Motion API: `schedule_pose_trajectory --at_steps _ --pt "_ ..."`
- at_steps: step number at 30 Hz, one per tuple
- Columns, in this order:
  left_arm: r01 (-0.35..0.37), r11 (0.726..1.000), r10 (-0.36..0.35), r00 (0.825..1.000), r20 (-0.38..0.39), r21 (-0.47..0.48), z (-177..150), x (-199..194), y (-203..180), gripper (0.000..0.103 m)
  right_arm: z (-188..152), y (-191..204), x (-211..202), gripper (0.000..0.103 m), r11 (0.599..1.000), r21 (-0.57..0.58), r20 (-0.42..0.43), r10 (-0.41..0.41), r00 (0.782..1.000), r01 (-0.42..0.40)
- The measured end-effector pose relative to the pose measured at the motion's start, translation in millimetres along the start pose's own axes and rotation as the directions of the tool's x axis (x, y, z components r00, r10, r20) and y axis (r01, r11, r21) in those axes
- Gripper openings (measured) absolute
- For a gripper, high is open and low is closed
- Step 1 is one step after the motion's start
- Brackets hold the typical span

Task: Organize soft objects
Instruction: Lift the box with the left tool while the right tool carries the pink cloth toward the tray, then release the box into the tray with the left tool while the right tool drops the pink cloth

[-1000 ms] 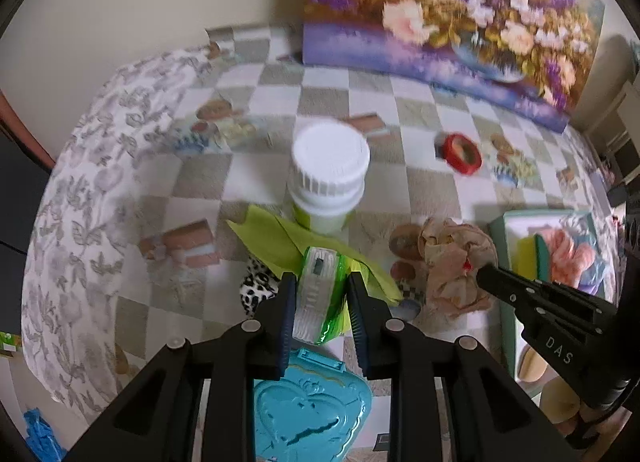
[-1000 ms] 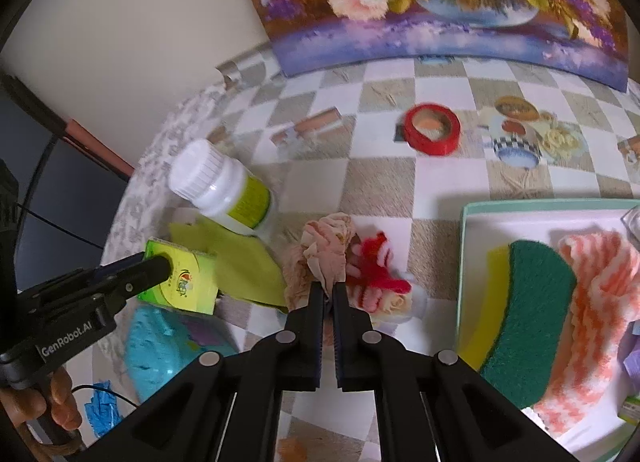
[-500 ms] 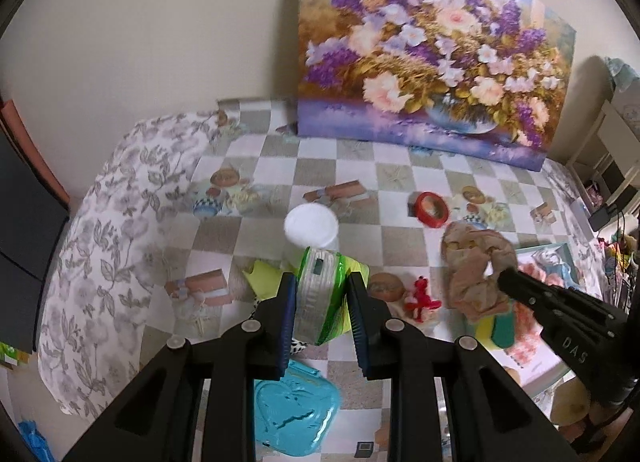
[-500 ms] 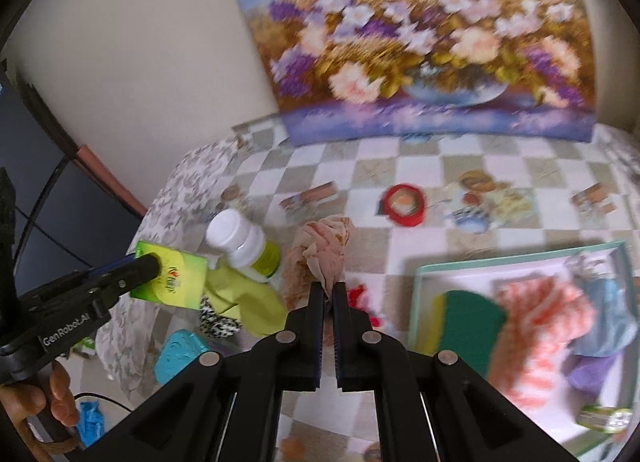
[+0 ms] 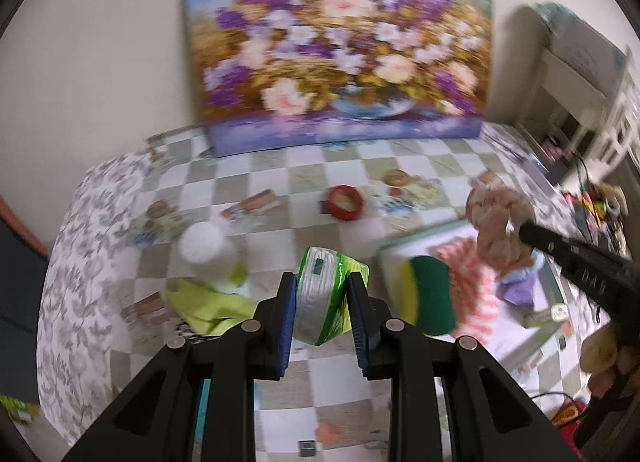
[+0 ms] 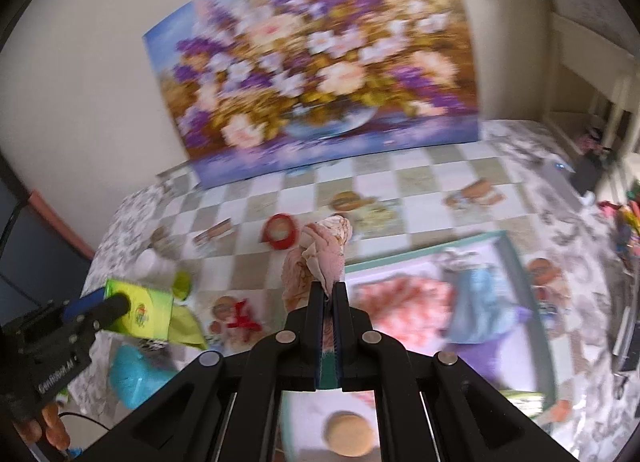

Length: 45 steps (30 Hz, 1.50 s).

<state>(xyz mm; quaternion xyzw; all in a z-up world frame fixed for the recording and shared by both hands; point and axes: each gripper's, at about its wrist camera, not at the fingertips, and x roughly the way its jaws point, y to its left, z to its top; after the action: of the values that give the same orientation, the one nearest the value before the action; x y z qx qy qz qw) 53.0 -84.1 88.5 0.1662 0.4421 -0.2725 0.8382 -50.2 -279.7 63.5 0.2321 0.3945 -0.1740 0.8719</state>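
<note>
A checkered tablecloth (image 6: 256, 274) covers the table, with a flower painting (image 6: 312, 73) leaning on the wall at the top of both views. Your right gripper (image 6: 327, 290) is clenched on the pink scrunchie (image 6: 320, 254), which stands up from the fingertips at frame centre. The tray (image 6: 516, 258) lies to the lower right of it, its near corner just beside the cloth, already holding a peach cloth (image 6: 396, 306) and a sponge (image 5: 432, 298). Your left gripper (image 5: 322, 310) grips the green tissue pack (image 5: 324, 294) by its sides, long axis pointing away up the frame. In that view the tray sits right of the pack, so your right hand is likely the nearer one to drop first.
</note>
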Motion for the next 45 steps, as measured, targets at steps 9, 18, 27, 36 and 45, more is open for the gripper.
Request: schedule_pose_trajectory --at_steps 9,18,27,36,45 --pt "0.073 0.982 -0.063 0.996 -0.062 0.173 -8.5 15.7 -72.0 0.027 -3.1 -57.3 -17.1 0.004 0.993 0.062 0.004 -0.098 0.995 0.097" --pt "0.118 0.958 -0.079 0.985 -0.152 0.263 -24.0 41.0 -115.4 0.027 -12.6 -76.1 -12.3 0.004 0.988 0.067 -0.041 -0.139 0.989 0.141" --pt "0.164 0.939 -0.069 0.952 -0.299 0.304 -48.4 85.9 -138.2 0.027 -42.7 -86.9 59.5 0.004 0.983 0.034 -0.289 -0.161 0.944 0.179" --pt "0.169 0.945 -0.068 0.939 -0.338 0.281 -51.3 103.9 -139.0 0.028 -56.0 -91.1 78.6 0.004 0.982 0.031 -0.364 -0.161 0.918 0.185" --pt "0.127 0.961 -0.037 0.94 -0.341 0.246 -45.7 108.8 -130.3 0.039 -46.5 -84.8 71.3 0.008 0.982 0.015 -0.331 -0.174 0.927 0.19"
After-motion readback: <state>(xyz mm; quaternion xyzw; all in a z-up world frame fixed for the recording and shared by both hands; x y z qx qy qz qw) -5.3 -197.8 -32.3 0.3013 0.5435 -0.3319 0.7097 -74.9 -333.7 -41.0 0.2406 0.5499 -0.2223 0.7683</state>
